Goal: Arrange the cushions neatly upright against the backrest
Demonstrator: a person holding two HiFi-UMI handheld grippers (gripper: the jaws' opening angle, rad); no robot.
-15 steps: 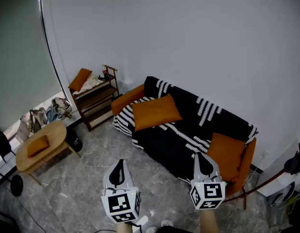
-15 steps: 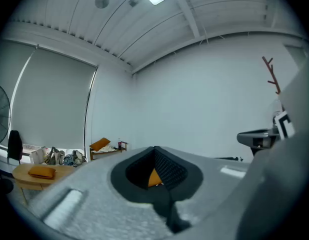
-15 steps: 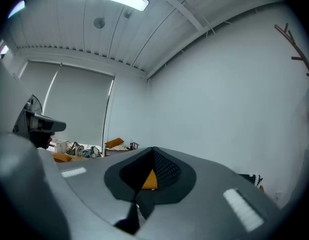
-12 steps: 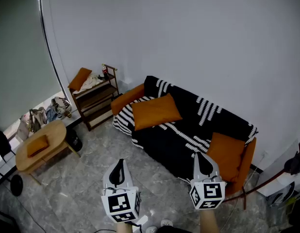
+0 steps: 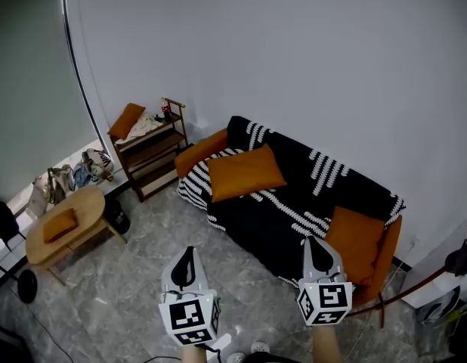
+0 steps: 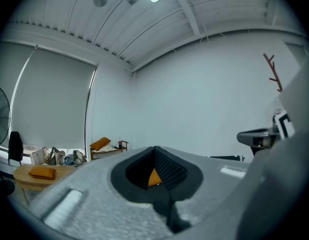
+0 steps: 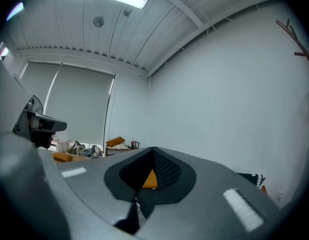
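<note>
Well, both pairs of fingers [image 6: 167, 170] are shut tight and hold nothing. The left gripper [image 5: 188, 259] and the right gripper [image 5: 317, 249] hang level side by side, both aimed at the sofa [image 5: 290, 216] from the floor in front of it.

Two orange cushions are on that sofa, which is draped in a black-and-white throw. One cushion [image 5: 356, 240] slumps at the sofa's right end, propped against the armrest rather than the backrest [image 5: 328, 174]. It lies just ahead and a little to the right of the right gripper's tips, so that hand is clearly the nearer one.

The other cushion [image 5: 245, 174] lies on the seat toward the sofa's left end, its long side running along the sofa's length. It is farther off, ahead of the left gripper and somewhat to its right.

To my eye nothing has been grasped yet, and the right-end cushion looks like the easy first reach. Off the sofa's left end stands a shelf rack [image 5: 154, 165] with another orange cushion [image 5: 126, 121] on top, and beyond it a small wooden table [image 5: 82, 203] carries one more [image 5: 60, 225].
</note>
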